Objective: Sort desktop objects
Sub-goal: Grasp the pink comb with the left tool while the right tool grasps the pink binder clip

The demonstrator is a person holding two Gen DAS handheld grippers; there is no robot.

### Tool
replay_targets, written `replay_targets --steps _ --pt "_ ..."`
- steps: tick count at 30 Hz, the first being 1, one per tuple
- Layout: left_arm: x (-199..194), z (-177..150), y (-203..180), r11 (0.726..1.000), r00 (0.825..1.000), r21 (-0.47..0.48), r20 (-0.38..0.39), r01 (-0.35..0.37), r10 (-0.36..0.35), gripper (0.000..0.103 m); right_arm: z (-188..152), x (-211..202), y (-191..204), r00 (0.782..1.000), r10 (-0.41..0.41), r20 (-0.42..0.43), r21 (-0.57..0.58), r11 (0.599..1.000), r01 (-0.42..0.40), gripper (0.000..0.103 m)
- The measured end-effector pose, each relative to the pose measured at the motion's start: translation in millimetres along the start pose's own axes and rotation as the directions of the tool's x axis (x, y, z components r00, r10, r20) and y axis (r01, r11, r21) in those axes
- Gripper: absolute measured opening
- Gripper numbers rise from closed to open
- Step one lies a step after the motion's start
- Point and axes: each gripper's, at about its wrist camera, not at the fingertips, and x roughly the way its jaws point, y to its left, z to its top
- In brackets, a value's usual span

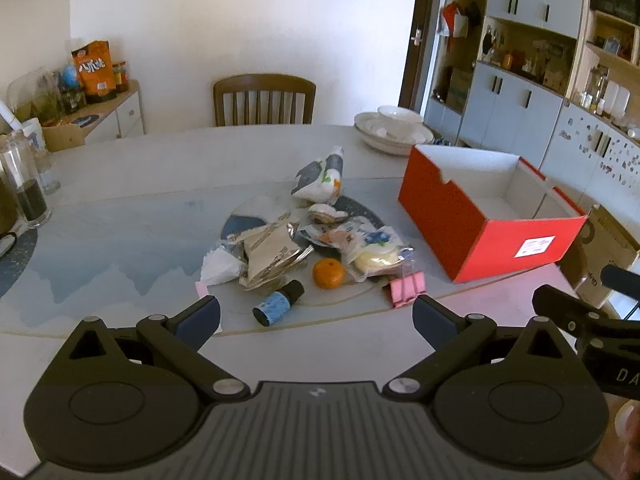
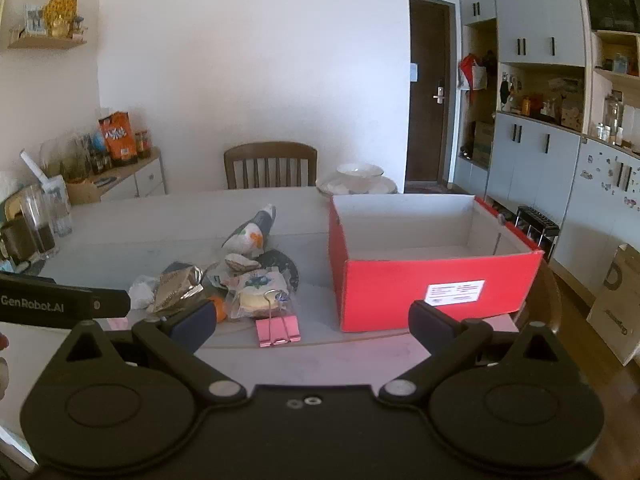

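Table (image 1: 132, 168): pale round top; the near rim curves just ahead of both grippers, and a bare strip runs between that rim and the clutter.
Red box (image 1: 448, 216): open-topped, white inside, on the right part of the table; its near right corner sits close to the table edge, and a clear gap separates its left wall from the pile.
Bowls (image 1: 390, 130): stacked at the far edge, behind the box.
Pile of wrappers (image 1: 272, 248): middle of the table, foil and plastic packets overlapping, open surface to its left.
Bird figure (image 1: 320, 178): at the back of the pile, leaning.
Orange (image 1: 328, 273): at the pile's near side, beside a bagged pastry (image 1: 376, 258).
Pink binder clip (image 2: 278, 330): nearest the rim, between pile and box.
Small bottle (image 1: 278, 302): lying on its side, just ahead of the left fingers.
Left gripper (image 1: 316, 316): fingers spread wide, nothing between them, held above the near rim.
Right gripper (image 2: 312, 320): fingers spread wide, empty, facing the gap between clip and box.
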Motion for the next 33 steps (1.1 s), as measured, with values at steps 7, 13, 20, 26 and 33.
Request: replay_targets --steps 7,13,20,26,33 --pt "45.2 0.3 30.9 0.999 0.999 0.028 -0.041 -0.034 0.035 0.103 -2.3 44.6 14.0 0.999 -0.003 -0.054 -0.043 0.999 0.001 0.102" --pt "87.2 -4.1 57.2 0.999 0.991 0.014 -0.13 -0.032 0.033 0.102 -7.8 89.9 29.2 0.991 0.008 -0.137 -0.057 0.998 -0.016 0.101" --pt "123.0 -1.1 80.3 0.998 0.976 0.009 -0.211 -0.059 0.059 0.101 -12.9 137.0 37.6 0.973 0.001 -0.23 -0.058 0.998 -0.015 0.098" --pt "142.7 -2.0 97.4 0.998 0.965 0.006 -0.256 -0.063 0.062 0.086 -19.5 172.9 40.7 0.954 -0.023 -0.3 -0.076 0.997 0.0 0.093" --pt "153.4 -3.3 112.4 0.999 0.957 -0.01 -0.287 -0.042 0.037 0.073 -22.7 193.6 43.6 0.937 -0.027 -0.349 -0.072 0.997 0.002 0.083"
